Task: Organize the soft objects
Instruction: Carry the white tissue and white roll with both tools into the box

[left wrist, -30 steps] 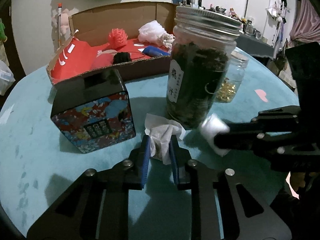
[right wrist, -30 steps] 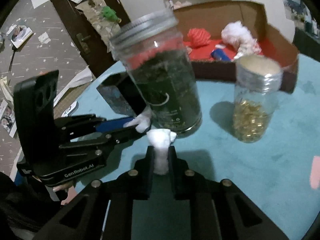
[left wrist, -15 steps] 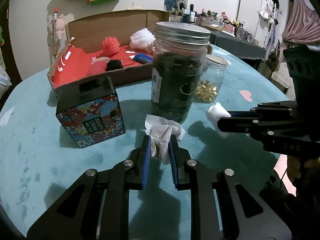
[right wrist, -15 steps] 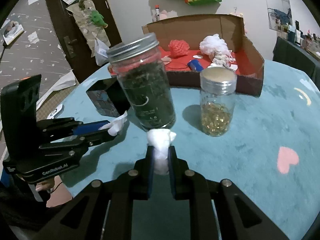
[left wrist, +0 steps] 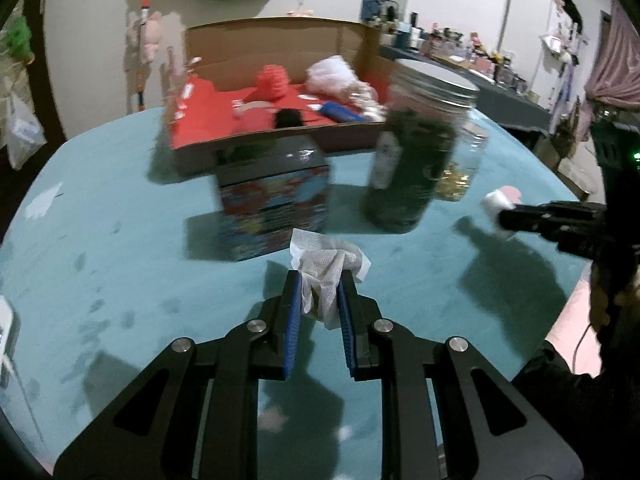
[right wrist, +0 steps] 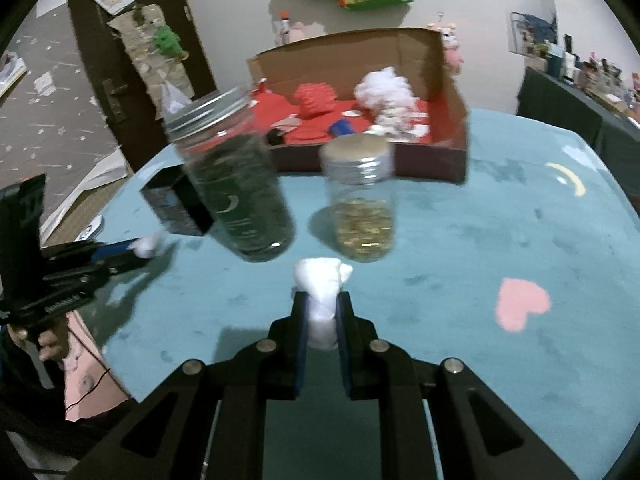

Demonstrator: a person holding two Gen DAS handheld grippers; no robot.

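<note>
Right wrist: two jars [right wrist: 244, 184] front the box [right wrist: 452, 148] (claws pinch wads [right wrist: 322, 280]).

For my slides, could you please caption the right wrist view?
Right gripper pinching a white cotton wad above the teal table, facing two lidded jars and the cardboard box.

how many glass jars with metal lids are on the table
2: a tall glass jar of dark leaves beside the patterned box, and a shorter glass jar of golden bits to its right. None seems hidden.
</note>
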